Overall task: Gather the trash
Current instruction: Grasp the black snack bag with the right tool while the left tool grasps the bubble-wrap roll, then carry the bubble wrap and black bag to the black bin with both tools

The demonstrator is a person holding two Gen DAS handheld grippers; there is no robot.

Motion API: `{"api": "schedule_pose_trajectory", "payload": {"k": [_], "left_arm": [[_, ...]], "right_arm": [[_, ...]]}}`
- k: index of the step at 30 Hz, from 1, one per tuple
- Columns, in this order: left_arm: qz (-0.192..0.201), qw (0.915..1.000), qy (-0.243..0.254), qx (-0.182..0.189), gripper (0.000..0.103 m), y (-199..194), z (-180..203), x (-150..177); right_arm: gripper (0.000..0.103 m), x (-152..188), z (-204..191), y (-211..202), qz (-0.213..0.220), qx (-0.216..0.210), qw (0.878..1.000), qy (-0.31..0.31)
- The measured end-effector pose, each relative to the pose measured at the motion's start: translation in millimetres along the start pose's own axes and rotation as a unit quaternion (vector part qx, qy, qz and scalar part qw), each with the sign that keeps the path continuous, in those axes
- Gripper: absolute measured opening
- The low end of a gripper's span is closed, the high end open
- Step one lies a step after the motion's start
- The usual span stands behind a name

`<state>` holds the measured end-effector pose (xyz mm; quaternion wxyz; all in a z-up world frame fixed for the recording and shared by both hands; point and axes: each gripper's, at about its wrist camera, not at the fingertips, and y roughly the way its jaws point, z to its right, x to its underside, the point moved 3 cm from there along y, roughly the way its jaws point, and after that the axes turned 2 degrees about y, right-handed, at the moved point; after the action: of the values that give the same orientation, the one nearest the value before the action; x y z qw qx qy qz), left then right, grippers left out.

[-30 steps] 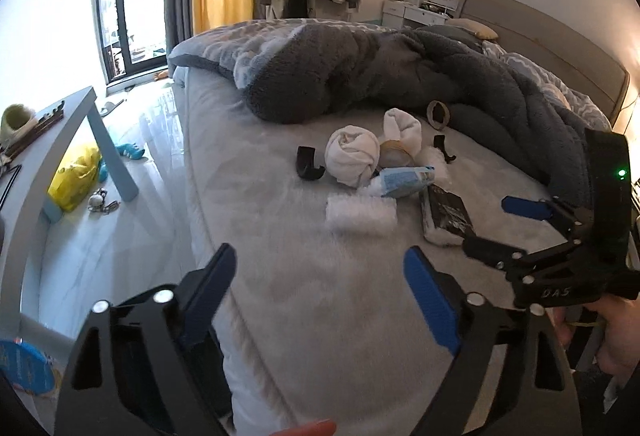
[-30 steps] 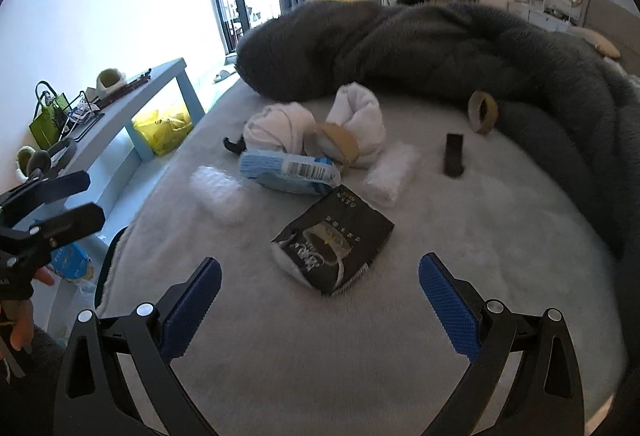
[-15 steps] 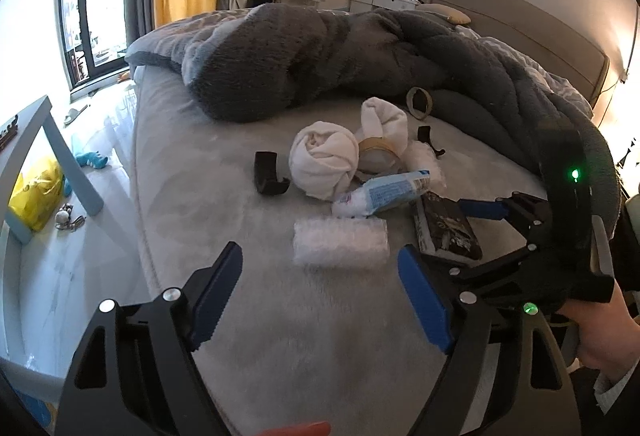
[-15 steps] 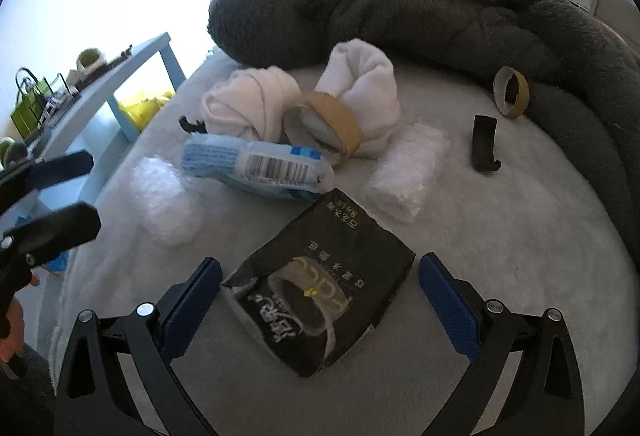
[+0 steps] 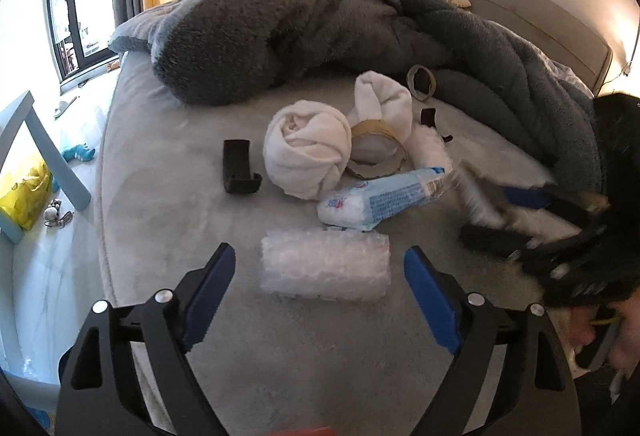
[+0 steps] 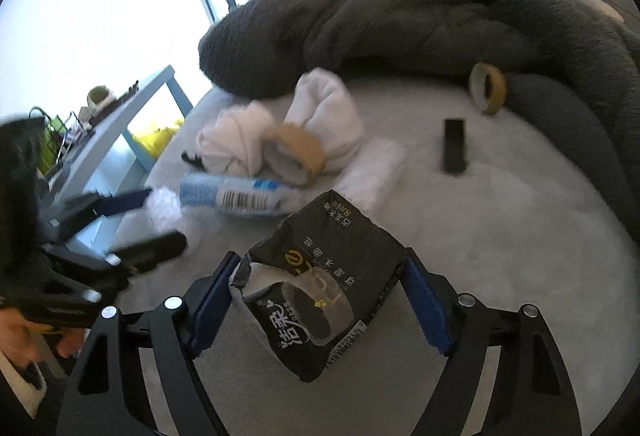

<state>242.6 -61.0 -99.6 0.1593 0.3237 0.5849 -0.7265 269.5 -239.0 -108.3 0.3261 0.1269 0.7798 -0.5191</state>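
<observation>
- Right tool [image 6: 318, 310] is closing on the black wrapper [image 6: 320, 278] near the bed's [image 6: 500, 236] front edge: light, crinkly, torn open, so I'd pinch its flat sides
- Left tool [image 5: 318, 302] is opening, astride the soft bubble-wrap roll [image 5: 325, 263], not touching

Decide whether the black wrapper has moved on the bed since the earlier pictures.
Yes. In the right wrist view the black wrapper is tilted up, farther from the blue and white packet, between the closing right gripper's pads.
</observation>
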Motion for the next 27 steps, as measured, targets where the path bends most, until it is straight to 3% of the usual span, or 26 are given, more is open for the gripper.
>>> {"api": "schedule_pose_trajectory", "payload": {"k": [3, 4, 15, 27], "left_arm": [[-0.002, 1.0, 0.001, -0.006, 0.074, 4.0, 2.7, 0.7], [-0.002, 1.0, 0.001, -0.007, 0.064, 4.2, 3.6, 0.7], [0.023, 0.9996, -0.016, 0.003, 0.064, -19.0, -8.7, -0.9], [0.021, 0.9976, -0.059, -0.031, 0.064, -48.8, -79.9, 21.0]], "right_arm": [[0.081, -8.1, 9.8, -12.4, 0.018, -0.001, 1.0, 0.011], [0.081, -10.1, 11.5, -15.0, 0.023, -0.002, 1.0, 0.013], [0.081, -30.1, -7.0, -24.7, 0.052, -0.027, 0.998, 0.007], [0.081, -59.1, -95.0, -0.1, 0.063, -0.079, 0.994, -0.033]]}}
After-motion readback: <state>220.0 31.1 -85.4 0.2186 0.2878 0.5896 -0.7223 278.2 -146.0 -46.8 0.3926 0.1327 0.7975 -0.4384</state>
